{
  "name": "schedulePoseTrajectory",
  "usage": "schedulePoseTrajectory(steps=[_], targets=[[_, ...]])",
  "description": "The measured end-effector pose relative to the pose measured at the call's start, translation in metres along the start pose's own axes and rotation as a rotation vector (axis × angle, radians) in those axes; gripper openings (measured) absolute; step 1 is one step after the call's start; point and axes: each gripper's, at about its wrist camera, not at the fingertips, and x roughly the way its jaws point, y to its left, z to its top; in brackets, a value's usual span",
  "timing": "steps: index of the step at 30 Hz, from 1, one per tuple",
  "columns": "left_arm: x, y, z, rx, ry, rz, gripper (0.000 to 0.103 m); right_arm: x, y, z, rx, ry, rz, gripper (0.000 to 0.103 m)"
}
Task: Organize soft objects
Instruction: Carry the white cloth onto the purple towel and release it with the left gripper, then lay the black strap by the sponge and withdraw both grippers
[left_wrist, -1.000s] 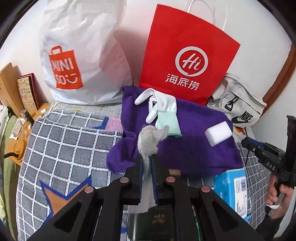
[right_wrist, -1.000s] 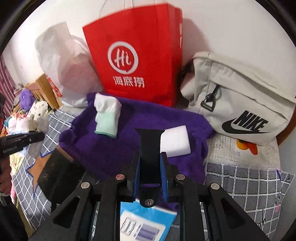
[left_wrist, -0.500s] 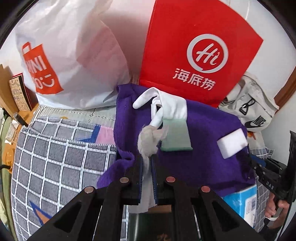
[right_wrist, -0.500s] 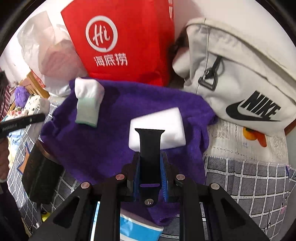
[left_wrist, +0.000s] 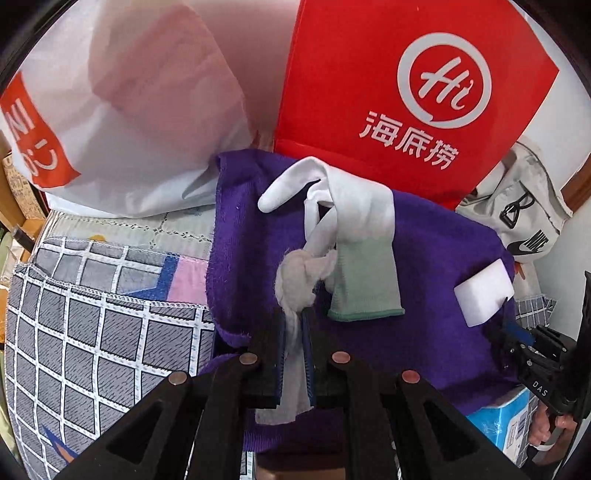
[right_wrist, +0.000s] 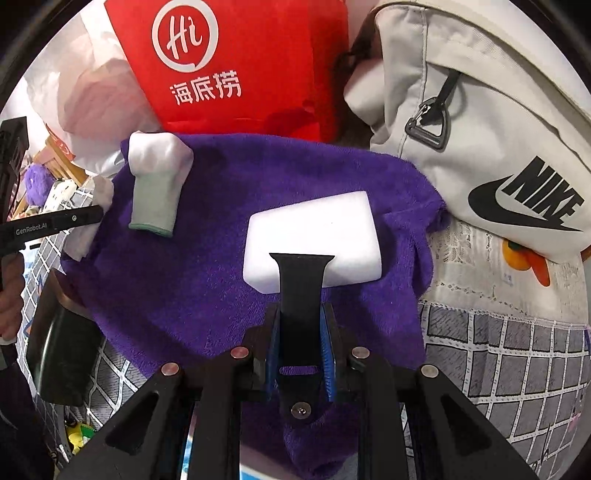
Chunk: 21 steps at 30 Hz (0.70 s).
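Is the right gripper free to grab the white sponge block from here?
Probably not yet: the right gripper is shut on a black strap. The white sponge block lies uncovered on the purple towel.

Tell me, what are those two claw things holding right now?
Left gripper shut on a grey rag. Right gripper shut on a black strap. Both over the purple towel; white sponge and glove already there.

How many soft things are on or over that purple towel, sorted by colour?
White: 2, glove, sponge block
Grey-white: 1, cloth wad in the left hand-held gripper
Black: 1, strap in the right hand-held gripper
Total: 4
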Motion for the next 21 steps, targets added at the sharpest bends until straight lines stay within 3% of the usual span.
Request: schedulePoseTrajectory(steps=[4, 6, 8, 11, 14, 21], targets=[[0.007, 0.001, 0.002, 0.0, 0.02, -0.011, 0.012, 0.003, 0.0, 0.001, 0.003, -0.001, 0.003, 0.021], [0.011, 0.0, 0.002, 0.005, 0.031, -0.013, 0.017, 0.001, 0.0, 0.001, 0.0, -0.004, 0.006, 0.026], [0.01, -0.001, 0.002, 0.008, 0.031, -0.012, 0.026, -0.003, -0.001, 0.001, -0.001, -0.018, 0.004, 0.048], [0.004, -0.002, 0.002, 0.008, 0.016, -0.022, 0.042, -0.017, 0.0, 0.001, -0.003, -0.056, 0.014, 0.063], [-0.007, -0.007, 0.0, 0.018, -0.009, -0.013, 0.045, -0.031, 0.004, 0.001, -0.005, -0.091, 0.014, 0.069], [-0.05, -0.007, -0.018, 0.031, -0.064, 0.017, 0.045, -0.065, 0.023, -0.015, -0.026, -0.137, 0.025, 0.072]])
